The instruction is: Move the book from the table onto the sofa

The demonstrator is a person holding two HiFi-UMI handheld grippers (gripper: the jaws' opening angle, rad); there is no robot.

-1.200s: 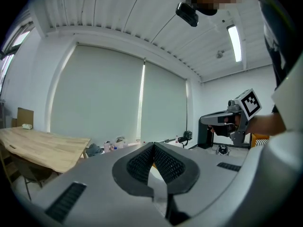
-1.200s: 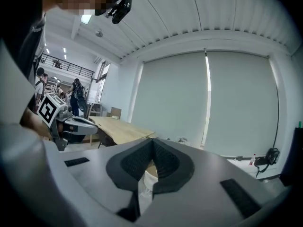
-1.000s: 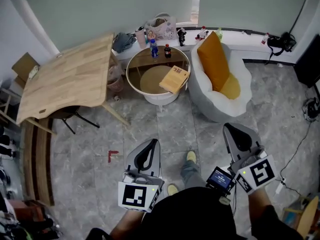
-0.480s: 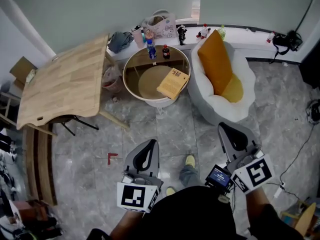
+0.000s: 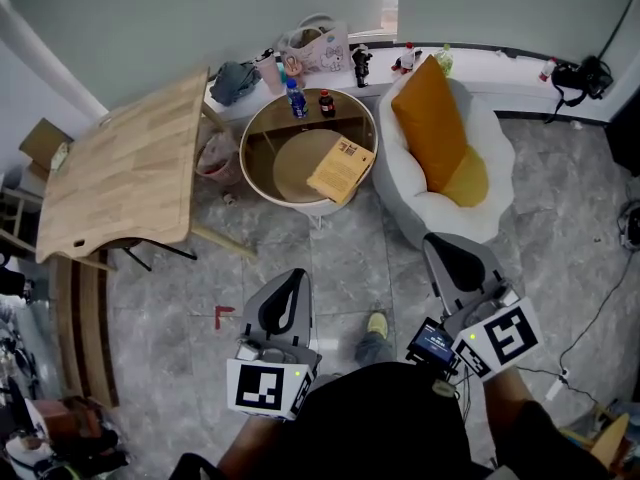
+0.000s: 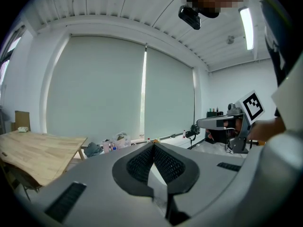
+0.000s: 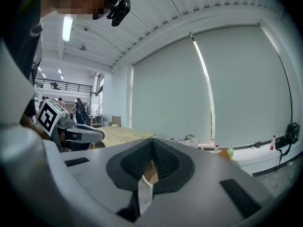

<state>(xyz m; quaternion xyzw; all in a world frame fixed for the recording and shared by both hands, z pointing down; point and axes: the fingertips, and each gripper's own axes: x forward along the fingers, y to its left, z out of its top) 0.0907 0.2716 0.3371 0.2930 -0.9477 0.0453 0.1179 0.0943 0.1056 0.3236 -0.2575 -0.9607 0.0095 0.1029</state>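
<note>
While aimed fwd, L hand-held gripper (image 5: 291,277), R hand-held gripper (image 5: 439,241) closed

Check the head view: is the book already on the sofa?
No, the book lies on the round table, beside the sofa.

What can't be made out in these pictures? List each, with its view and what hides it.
- Book cover print: head view, too small to read.
- Sofa seat: head view, partly covered by the orange cushion.
- Bottles, their labels: head view, too small.
- Book, left gripper view: hidden behind the left tool.
</note>
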